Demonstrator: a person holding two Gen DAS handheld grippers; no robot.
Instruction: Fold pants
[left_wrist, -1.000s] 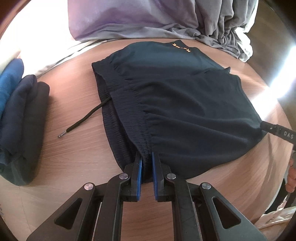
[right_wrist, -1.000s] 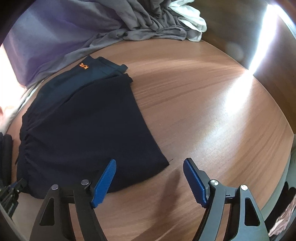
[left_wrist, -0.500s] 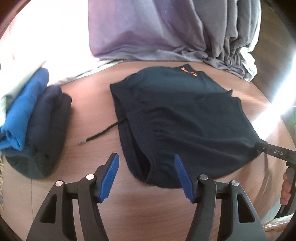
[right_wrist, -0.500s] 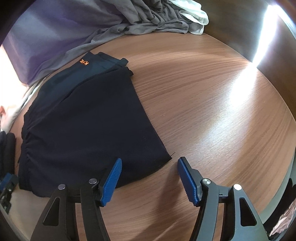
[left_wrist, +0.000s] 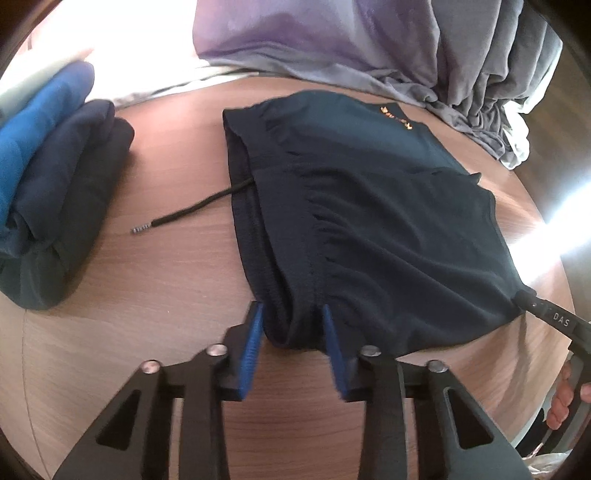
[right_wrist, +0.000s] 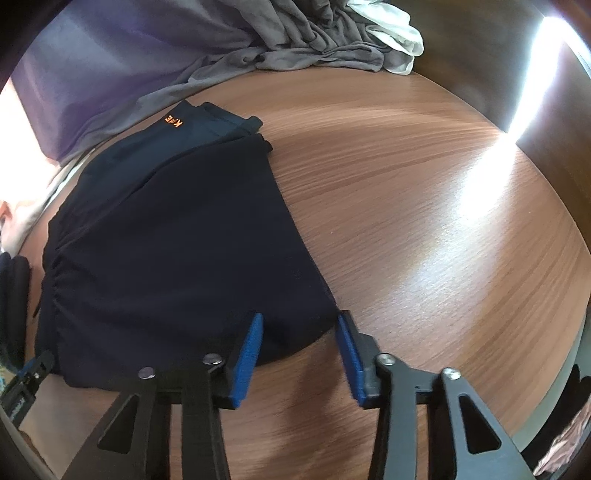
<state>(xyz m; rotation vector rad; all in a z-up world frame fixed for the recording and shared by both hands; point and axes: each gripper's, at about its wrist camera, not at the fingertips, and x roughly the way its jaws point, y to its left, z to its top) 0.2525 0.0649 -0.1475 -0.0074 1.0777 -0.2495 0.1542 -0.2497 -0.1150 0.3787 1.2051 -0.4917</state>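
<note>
One pants (left_wrist: 369, 206), two tools (left_wrist: 293, 332) (right_wrist: 300, 332), one drawstring (left_wrist: 192, 212)

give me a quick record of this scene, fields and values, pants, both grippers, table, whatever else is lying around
garment: dark navy pants with orange logo, folded flat on the table
drawstring: black cord trailing out of the waistband onto the wood
left gripper: jaws closing, waistband corner between them
right gripper: jaws closing, hem corner between them
surface: round wooden table
side stack: folded blue and dark clothes, beside the pants, apart from them
back pile: crumpled grey and purple fabric at the far edge
fold status: further fold not yet done
</note>
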